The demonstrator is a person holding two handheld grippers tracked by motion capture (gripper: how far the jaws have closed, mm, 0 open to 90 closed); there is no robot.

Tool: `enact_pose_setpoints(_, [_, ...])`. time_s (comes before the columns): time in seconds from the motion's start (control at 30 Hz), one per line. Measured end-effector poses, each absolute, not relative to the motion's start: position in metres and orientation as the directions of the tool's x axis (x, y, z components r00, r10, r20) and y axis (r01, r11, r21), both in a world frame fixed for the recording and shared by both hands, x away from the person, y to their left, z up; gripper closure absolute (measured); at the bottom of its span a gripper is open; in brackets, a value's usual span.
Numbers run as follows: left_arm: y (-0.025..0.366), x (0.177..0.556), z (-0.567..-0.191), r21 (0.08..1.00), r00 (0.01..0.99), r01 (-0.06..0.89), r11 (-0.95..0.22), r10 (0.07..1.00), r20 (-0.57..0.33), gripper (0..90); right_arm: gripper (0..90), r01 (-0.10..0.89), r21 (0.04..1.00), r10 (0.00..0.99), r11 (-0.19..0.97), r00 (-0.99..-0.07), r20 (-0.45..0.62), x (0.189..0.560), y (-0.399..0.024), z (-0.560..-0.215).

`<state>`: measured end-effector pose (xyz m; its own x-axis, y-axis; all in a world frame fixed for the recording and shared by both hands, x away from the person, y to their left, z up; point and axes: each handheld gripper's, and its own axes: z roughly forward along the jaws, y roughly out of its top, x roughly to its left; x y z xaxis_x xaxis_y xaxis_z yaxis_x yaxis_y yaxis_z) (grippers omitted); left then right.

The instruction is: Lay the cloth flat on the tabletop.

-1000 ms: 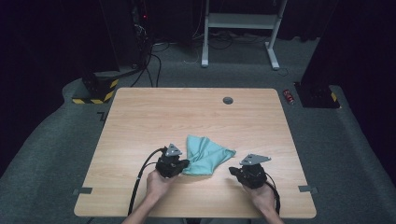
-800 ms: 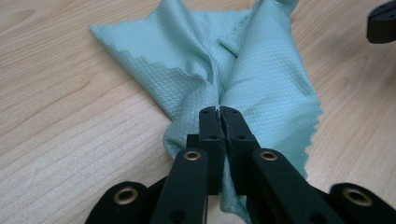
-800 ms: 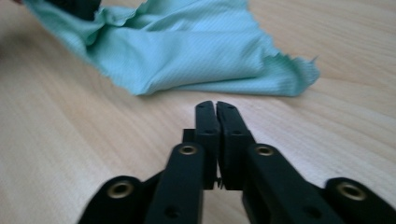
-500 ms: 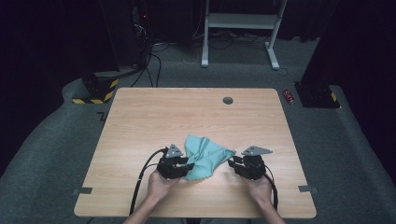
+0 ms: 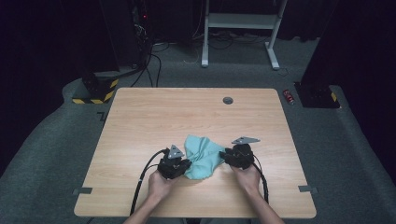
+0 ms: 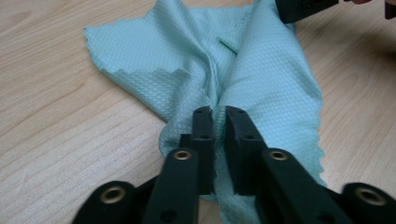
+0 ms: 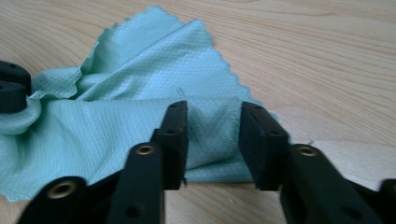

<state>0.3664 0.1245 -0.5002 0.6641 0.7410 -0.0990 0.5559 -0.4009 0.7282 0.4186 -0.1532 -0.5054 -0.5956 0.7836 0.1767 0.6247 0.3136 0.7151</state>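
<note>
High view: crumpled teal cloth (image 5: pixel 201 157) lies lower centre of the wooden table (image 5: pixel 140 121), btwn left gripper (image 5: pixel 180 166) and right gripper (image 5: pixel 227 156).

Left gripper view: diamond-weave cloth, scalloped edges, bunched at centre; jaws nearly closed, pinching a fold.

Right gripper view: jaws parted, straddling a cloth corner w/o clamping it.

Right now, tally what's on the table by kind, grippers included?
Cloths, teal: 1, the cloth, crumpled between the grippers.
Grippers, black: 2, the left gripper pinching a cloth fold, and the right gripper with jaws apart around a cloth edge.
Round grey cable holes in the table: 1, the grommet near the far edge.
Total: 4.
</note>
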Motion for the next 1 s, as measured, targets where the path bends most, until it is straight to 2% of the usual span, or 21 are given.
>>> enact_pose_setpoints(0.1, [0.127,0.367,-0.501,0.729,0.664,0.560,-0.395,0.740,-0.109,88.4,85.8,0.609,0.718,0.765,0.338,-0.622,0.168,0.417,-0.151,-0.505])
enact_pose_setpoints(0.17, [0.128,0.367,-0.501,0.730,0.664,0.560,-0.391,0.739,-0.113,88.7,88.9,0.591,0.727,0.755,0.350,-0.638,0.155,0.413,-0.150,-0.501])
enact_pose_setpoints(0.33, [0.134,0.364,-0.499,0.738,0.661,0.554,-0.385,0.743,-0.108,89.0,89.3,0.559,0.742,0.743,0.370,-0.658,0.125,0.400,-0.155,-0.489])
enact_pose_setpoints(0.6, [0.149,0.357,-0.500,0.741,0.647,0.562,-0.368,0.753,-0.117,89.1,89.1,0.580,0.716,0.739,0.389,-0.660,0.134,0.368,-0.168,-0.477])
enact_pose_setpoints(0.93, [0.157,0.348,-0.505,0.724,0.640,0.579,-0.375,0.760,-0.118,89.0,88.4,0.609,0.669,0.738,0.427,-0.662,0.131,0.343,-0.177,-0.495])
enact_pose_setpoints(1.0, [0.158,0.348,-0.506,0.724,0.640,0.577,-0.378,0.760,-0.114,88.6,84.5,0.621,0.658,0.742,0.427,-0.656,0.138,0.343,-0.177,-0.498])
